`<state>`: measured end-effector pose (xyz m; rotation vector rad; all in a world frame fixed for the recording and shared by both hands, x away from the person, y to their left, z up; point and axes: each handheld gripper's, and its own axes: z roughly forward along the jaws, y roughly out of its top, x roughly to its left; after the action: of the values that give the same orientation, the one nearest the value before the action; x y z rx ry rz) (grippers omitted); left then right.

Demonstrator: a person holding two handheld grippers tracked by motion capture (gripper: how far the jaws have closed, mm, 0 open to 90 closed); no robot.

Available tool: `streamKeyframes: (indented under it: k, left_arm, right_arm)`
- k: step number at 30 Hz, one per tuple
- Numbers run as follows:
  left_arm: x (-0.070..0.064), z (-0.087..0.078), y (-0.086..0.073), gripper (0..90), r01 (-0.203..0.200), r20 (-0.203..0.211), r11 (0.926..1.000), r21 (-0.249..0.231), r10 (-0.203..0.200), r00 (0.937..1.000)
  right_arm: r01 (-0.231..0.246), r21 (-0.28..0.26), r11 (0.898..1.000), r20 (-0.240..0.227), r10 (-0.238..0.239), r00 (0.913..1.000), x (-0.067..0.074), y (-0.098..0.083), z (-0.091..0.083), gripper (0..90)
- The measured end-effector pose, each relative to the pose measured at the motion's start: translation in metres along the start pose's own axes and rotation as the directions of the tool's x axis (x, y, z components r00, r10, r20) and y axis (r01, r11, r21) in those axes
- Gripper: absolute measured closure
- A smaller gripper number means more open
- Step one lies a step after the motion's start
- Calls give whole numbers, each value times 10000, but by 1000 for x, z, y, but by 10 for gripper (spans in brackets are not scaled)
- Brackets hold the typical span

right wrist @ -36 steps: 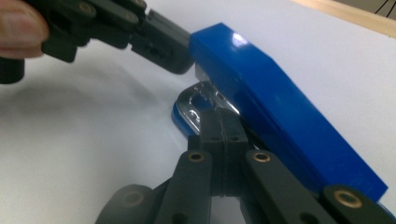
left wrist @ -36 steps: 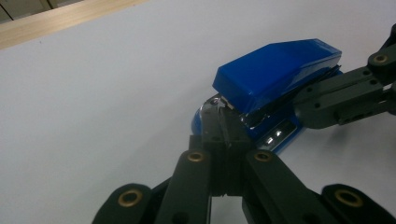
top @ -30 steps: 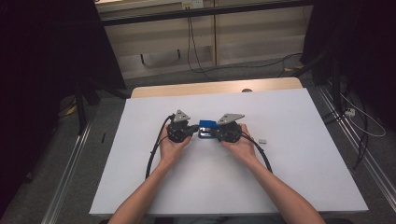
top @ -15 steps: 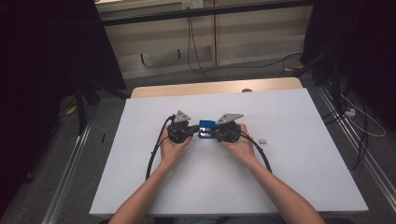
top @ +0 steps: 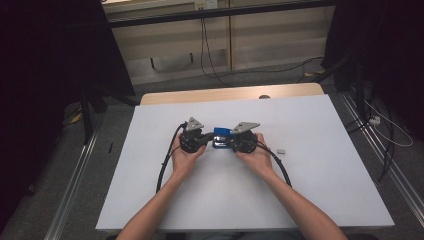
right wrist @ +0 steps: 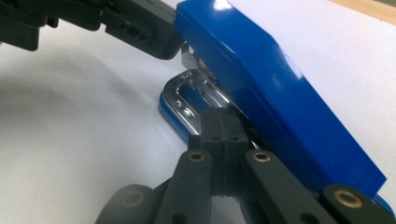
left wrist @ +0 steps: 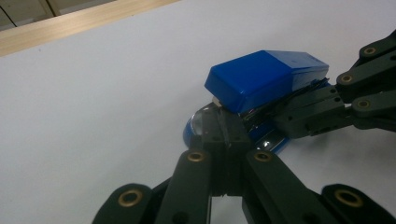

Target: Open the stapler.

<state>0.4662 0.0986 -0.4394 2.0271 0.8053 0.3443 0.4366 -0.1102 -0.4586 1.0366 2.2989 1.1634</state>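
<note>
— Item one? 
— Blue stapler (top: 221,137), mid white tabletop (top: 320,190), between both claws.
— Claws? 
— Left claw (top: 206,138) and right claw (top: 226,143): jaws pressed together, tips against the stapler's open mouth.

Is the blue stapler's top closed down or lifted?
Lifted: the stapler top angles up off its chrome base, a gap showing at the front.

Stapler (top: 221,137) on table (top: 325,200) centre, between left gripper (top: 202,137) and right gripper (top: 231,141); small clip (top: 281,150) right of them.
</note>
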Motion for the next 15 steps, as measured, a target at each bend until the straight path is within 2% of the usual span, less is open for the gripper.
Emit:
streamKeyframes:
  k: [15]
  left_arm:
    - [-1,-2,3,900,40,23,9998,-174,-40,10000]
  right_arm:
    - [51,10,10000,52,-51,10000,1,0,-1,900]
